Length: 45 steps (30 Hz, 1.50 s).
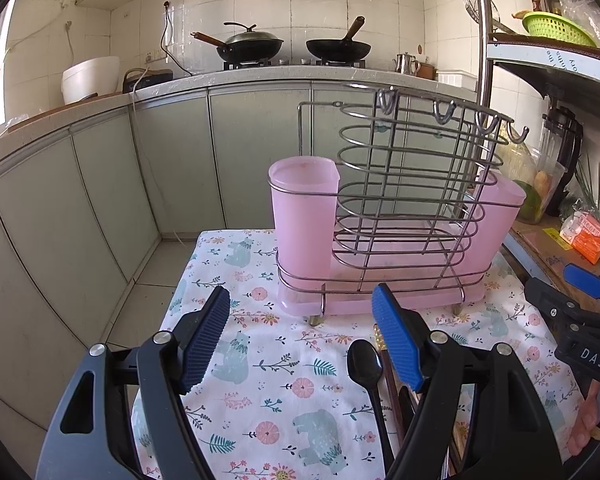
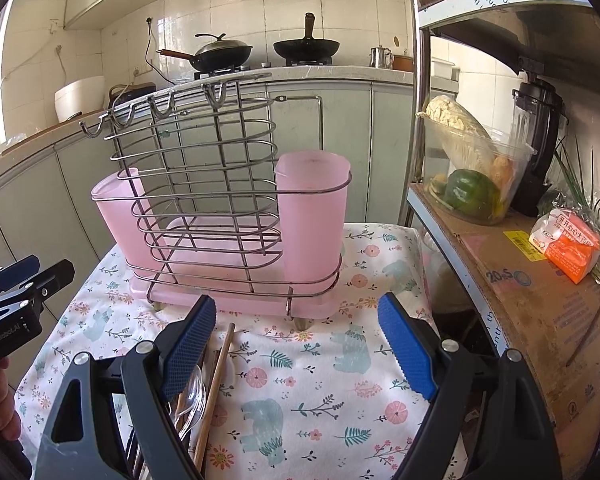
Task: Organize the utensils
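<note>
A wire utensil rack (image 1: 404, 184) (image 2: 204, 184) with two pink plastic cups (image 1: 304, 216) (image 2: 312, 216) stands at the far end of a small table with a floral cloth (image 1: 276, 356) (image 2: 308, 392). A black spoon (image 1: 366, 364) and brown chopsticks (image 1: 388, 368) lie near my left gripper's right finger. My left gripper (image 1: 300, 340) is open above the cloth, holding nothing. In the right wrist view, wooden chopsticks (image 2: 216, 380) and a clear spoon (image 2: 194, 396) lie by the left finger of my right gripper (image 2: 296, 348), which is open and holds nothing.
Grey cabinets and a counter with two woks (image 1: 256, 46) run along the back. A metal shelf (image 2: 512, 280) at the right holds a vegetable container (image 2: 472, 176), a blender and an orange packet (image 2: 568, 244). Floor lies left of the table.
</note>
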Available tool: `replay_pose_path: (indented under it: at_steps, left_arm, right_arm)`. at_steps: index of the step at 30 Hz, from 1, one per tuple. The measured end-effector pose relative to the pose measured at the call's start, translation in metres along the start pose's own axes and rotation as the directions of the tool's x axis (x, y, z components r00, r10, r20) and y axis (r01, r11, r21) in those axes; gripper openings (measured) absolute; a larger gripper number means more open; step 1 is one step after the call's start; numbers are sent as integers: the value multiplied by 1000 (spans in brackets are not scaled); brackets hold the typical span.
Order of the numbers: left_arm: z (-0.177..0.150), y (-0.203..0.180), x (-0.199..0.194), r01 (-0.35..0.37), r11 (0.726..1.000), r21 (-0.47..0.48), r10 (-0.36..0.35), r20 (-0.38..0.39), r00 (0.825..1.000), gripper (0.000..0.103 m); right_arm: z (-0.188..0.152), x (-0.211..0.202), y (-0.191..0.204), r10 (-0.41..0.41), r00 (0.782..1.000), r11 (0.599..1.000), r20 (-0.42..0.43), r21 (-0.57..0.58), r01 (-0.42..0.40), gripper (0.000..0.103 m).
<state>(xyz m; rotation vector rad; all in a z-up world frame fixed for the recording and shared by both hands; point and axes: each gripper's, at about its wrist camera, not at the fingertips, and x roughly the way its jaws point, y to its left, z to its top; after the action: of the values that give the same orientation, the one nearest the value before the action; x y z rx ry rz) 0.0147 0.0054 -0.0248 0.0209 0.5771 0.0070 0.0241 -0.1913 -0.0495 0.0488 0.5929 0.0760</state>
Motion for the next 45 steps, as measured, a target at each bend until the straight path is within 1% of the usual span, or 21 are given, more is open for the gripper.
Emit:
replay_pose_path:
  at_steps: [6,9,10,11,13,14,15,16,19,22,23,24,26,30,31,33,34,36,40,42,45]
  left_arm:
    - [-5,4,5,15,1000,22,-15,-24,1000,74]
    - [-11,6,10,35,998,48,-32,-58,998,73]
    - [-13,7,12,47,998,51,-43,-73,996,67]
    - [-15,9,16,70,996,49,-65,-104,992,65]
    - [-20,12,22,114,993,25,-108,-161,981,54]
    - [-23,14,26,146,989,3,-143,-198,970,52]
    - [-26,16,30,177,984,-20,-176,-230,957,47]
    - [-29,17,34,209,977,-46,-214,-266,940,42]
    - [-39,10,44,275,958,-81,-286,-338,897,31]
    - [-48,1,58,338,933,-124,-358,-410,839,22]
    - [-51,-2,64,350,925,-147,-378,-437,816,22]
    - [-53,-5,70,353,921,-165,-389,-458,799,21]
    - [-55,-8,81,352,915,-198,-404,-484,777,21]
    - [-58,-12,102,351,901,-255,-434,-527,731,21]
    - [-59,-12,107,348,898,-269,-440,-538,719,18]
    - [-64,-13,116,351,882,-313,-471,-560,682,9]
    - [-66,-12,118,351,874,-335,-485,-557,674,8]
    - [-66,-10,118,358,866,-351,-499,-546,672,7]
    - [-63,2,108,363,862,-353,-503,-521,689,5]
    - [-60,7,104,365,861,-355,-505,-504,701,5]
    - [-56,18,97,355,865,-355,-494,-484,722,5]
  right_arm:
    - [-2,5,-3,19,999,1000,-29,4,-18,81]
    - [-5,12,-4,42,997,999,-68,7,-42,73]
    - [-7,15,-6,57,995,998,-87,15,-56,70]
    - [-9,18,-7,72,992,997,-106,24,-70,68]
    - [-13,24,-10,111,983,993,-145,51,-105,63]
    - [-15,27,-11,132,978,990,-163,64,-123,59]
    - [-17,30,-12,158,970,986,-185,81,-146,57]
    - [-20,32,-12,179,963,982,-201,95,-163,54]
    - [-28,39,-15,250,935,965,-251,142,-221,45]
    - [-32,43,-16,315,906,944,-284,189,-269,38]
    - [-33,43,-17,336,895,936,-293,207,-283,37]
    - [-34,45,-18,356,885,928,-301,225,-297,36]
    - [-35,46,-19,394,866,911,-309,258,-322,34]
    - [-36,51,-24,438,838,887,-326,305,-346,33]
    - [-36,53,-24,451,829,880,-330,319,-352,32]
    - [-36,58,-26,472,812,868,-342,344,-359,32]
    - [-36,60,-27,488,801,858,-347,359,-368,31]
    - [-36,63,-27,517,780,840,-352,382,-384,31]
    - [-36,72,-16,563,738,815,-372,401,-419,30]
    - [-37,76,-7,567,726,816,-389,384,-431,29]
    - [-38,81,6,556,720,827,-416,358,-433,29]
